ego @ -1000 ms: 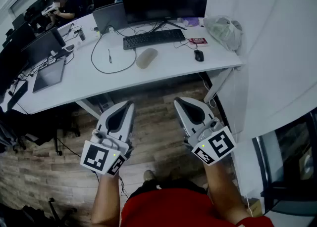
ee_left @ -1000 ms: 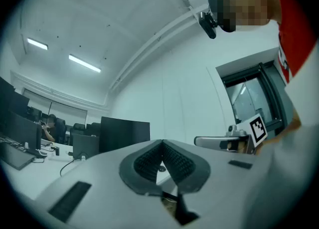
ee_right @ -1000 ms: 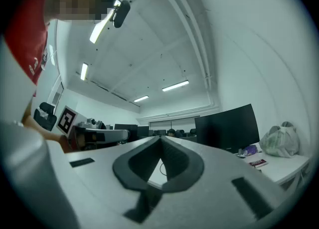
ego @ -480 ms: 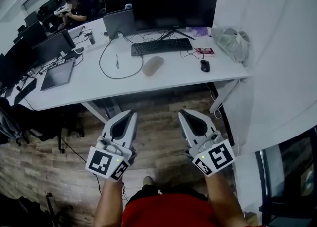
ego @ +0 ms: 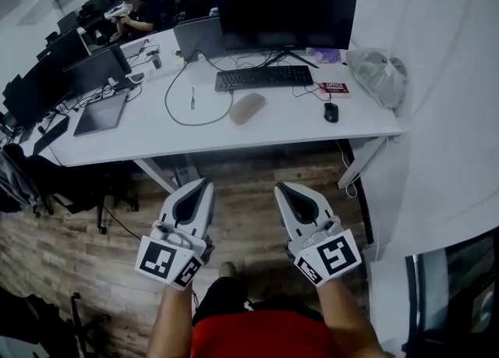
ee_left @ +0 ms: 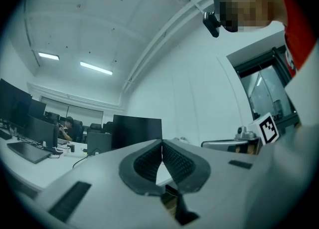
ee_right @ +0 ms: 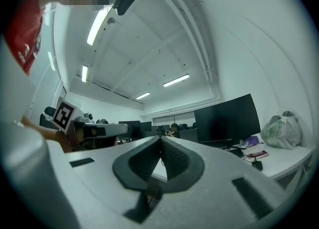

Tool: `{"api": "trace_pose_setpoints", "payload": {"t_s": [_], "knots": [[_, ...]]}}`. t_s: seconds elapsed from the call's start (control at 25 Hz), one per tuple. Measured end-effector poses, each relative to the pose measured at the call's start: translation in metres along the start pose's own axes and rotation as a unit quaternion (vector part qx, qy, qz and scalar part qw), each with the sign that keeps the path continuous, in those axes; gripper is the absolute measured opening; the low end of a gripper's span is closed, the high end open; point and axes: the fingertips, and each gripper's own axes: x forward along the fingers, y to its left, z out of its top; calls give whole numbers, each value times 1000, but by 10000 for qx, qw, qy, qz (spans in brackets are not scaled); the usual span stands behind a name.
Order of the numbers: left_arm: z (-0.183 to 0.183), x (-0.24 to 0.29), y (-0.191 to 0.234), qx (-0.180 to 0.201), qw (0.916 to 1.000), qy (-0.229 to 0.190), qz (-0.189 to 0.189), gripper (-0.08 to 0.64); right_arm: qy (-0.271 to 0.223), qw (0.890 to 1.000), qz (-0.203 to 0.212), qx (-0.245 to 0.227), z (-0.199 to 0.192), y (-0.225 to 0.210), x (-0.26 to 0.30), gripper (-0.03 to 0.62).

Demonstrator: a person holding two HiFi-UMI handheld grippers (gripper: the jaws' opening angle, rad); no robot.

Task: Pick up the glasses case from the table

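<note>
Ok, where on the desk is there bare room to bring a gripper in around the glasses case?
Bare: the front strip of the desk between the glasses case and the edge, and the patch between the glasses case and the mouse, before the keyboard. Crowded: the cable loop and pen to its left.

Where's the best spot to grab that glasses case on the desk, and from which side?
Likely across its narrow middle, from above and the near edge. The glasses case lies flat, a rounded oval slanted on the table, with the keyboard just behind and bare tabletop in front.
</note>
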Motion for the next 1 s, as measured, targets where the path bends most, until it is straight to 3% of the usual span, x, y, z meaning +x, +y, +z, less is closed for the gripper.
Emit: {"api": "trace_pose_setpoints", "payload": {"t_s": [0.24,0.44,0.72,1.0], "knots": [[-7,25,29,27,10000,-89,15,11,155,9998,-101,-72,-12,-16,39,5],[-25,56,83,-1,9998,-152,-122,11,382,9984,-380,-190,-35,-33,101,6],[-42,118,189,-38,9978,-110,-657,11,838,9884,-1254,-189,-72,-66,219,6],[-63,174,266,-155,9897,-37,-1423,11,1379,9645,-2248,-138,-114,-100,311,46]]}}
